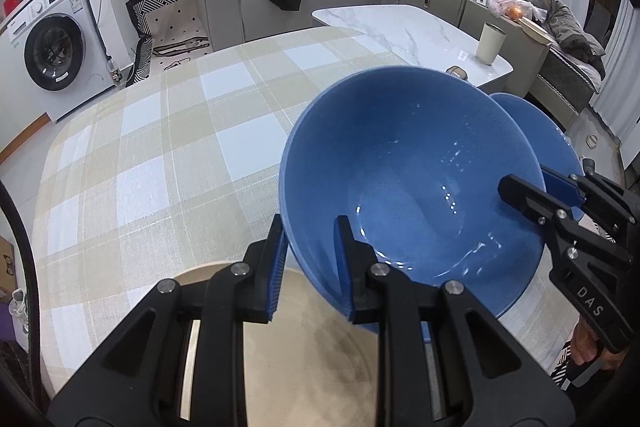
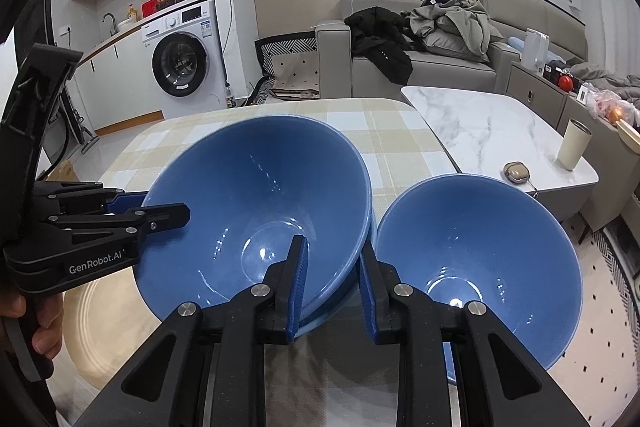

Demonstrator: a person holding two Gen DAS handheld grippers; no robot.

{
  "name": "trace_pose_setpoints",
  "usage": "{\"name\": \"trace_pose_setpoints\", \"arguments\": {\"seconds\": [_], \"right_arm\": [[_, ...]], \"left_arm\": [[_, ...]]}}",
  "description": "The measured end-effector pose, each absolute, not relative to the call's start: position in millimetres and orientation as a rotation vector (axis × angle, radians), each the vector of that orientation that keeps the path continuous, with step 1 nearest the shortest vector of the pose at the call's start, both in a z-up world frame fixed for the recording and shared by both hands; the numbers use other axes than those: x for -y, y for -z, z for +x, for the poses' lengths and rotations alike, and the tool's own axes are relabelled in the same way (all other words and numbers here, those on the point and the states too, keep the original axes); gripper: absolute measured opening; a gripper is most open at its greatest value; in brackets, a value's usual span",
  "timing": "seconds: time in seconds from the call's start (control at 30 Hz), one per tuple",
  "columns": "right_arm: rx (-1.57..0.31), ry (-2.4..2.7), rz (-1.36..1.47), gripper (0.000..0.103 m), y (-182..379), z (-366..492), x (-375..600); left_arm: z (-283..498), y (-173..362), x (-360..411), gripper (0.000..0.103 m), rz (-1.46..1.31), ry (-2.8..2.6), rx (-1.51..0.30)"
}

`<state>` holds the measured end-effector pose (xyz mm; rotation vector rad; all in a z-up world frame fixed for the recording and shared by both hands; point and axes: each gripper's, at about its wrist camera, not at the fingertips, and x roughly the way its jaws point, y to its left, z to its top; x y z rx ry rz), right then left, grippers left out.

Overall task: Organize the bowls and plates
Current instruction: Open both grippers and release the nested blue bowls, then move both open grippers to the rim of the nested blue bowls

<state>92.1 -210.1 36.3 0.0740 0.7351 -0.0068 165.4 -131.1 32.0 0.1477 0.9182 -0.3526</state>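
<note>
A large blue bowl (image 1: pixel 412 179) (image 2: pixel 260 207) is tilted above the checked tablecloth. My left gripper (image 1: pixel 310 267) straddles its near-left rim, one finger inside and one outside, clamped on it; it also shows in the right wrist view (image 2: pixel 160 213). My right gripper (image 2: pixel 332 279) straddles the opposite rim with a wide gap between its pads; it also shows in the left wrist view (image 1: pixel 536 191). A smaller blue bowl (image 2: pixel 480 267) (image 1: pixel 536 127) sits just right of the large one. A beige plate (image 1: pixel 304 351) (image 2: pixel 100 323) lies under the left gripper.
The checked tablecloth (image 1: pixel 160 155) covers the table. A marble coffee table (image 2: pixel 492 131) with a cream cup (image 2: pixel 574 145) stands beyond to the right. A grey sofa with clothes (image 2: pixel 440 39) and a washing machine (image 2: pixel 184 59) are behind.
</note>
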Motion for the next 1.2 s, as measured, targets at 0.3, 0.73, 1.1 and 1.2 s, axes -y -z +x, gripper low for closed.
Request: {"name": "trace_pose_setpoints", "arguments": {"seconds": [0.3,0.73,1.1,1.2], "right_arm": [[-0.746,0.007,0.059,0.029,-35,91,212],[-0.661,-0.040,0.098,0.085,-64,66,234],[-0.605,0.054,0.162,0.102,-91,35,286],[-0.586,0.064,0.189,0.102,-98,26,303]], "left_arm": [[167,-24,130,0.019,0.146,0.351,-0.935],[150,-45,107,0.078,-0.043,0.359,-0.913],[106,-75,141,0.102,-0.041,0.377,-0.862],[94,-78,163,0.102,-0.019,0.394,-0.874]]}}
